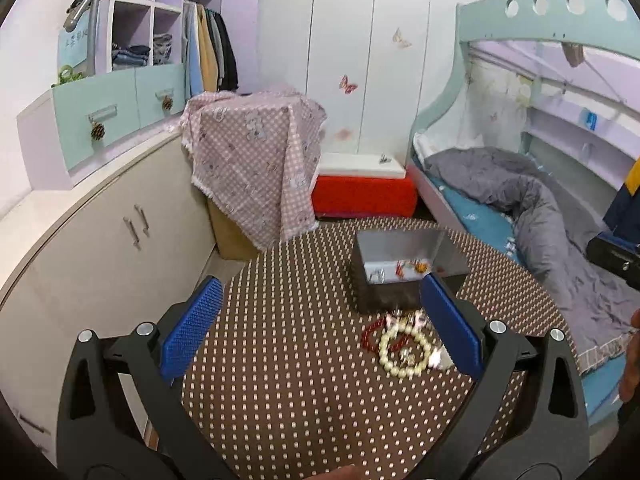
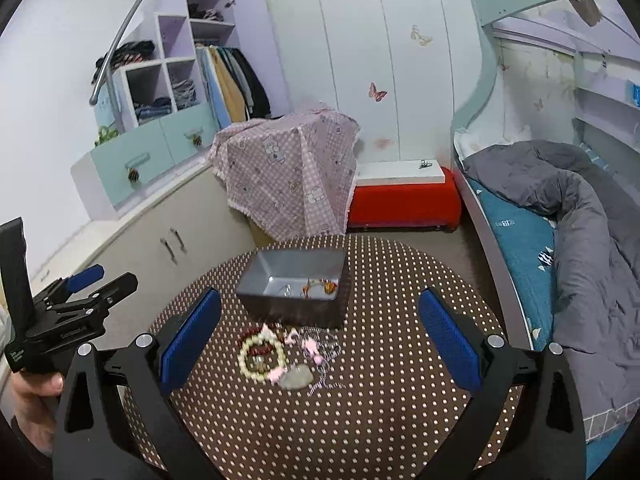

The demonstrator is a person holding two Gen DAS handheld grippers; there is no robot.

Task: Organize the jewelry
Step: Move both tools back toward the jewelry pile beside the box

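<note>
A grey open box [image 1: 400,292] [image 2: 294,308] stands on the round table under a brown dotted cloth [image 1: 288,380] [image 2: 392,392]. Inside lie a few small pieces, orange, red and silvery. In front of the box is a loose pile: a pearl bracelet [image 1: 404,370] [image 2: 245,360], a red bead bracelet [image 1: 369,338] [image 2: 250,334], pink pieces [image 2: 312,348] and a grey pendant [image 2: 297,378]. My left gripper [image 1: 322,328] [image 2: 108,280] hangs open above the table, the pile by its right pad. My right gripper [image 2: 320,342] is open too, with the pile between its fingers but below them.
A bed with a grey quilt [image 2: 580,240] runs along the right. A low cream cabinet [image 1: 104,240] lines the left. Behind the table stand a box under pink checked cloth [image 2: 288,176] and a red bench [image 2: 404,204]. A hand [image 2: 32,396] holds the left gripper.
</note>
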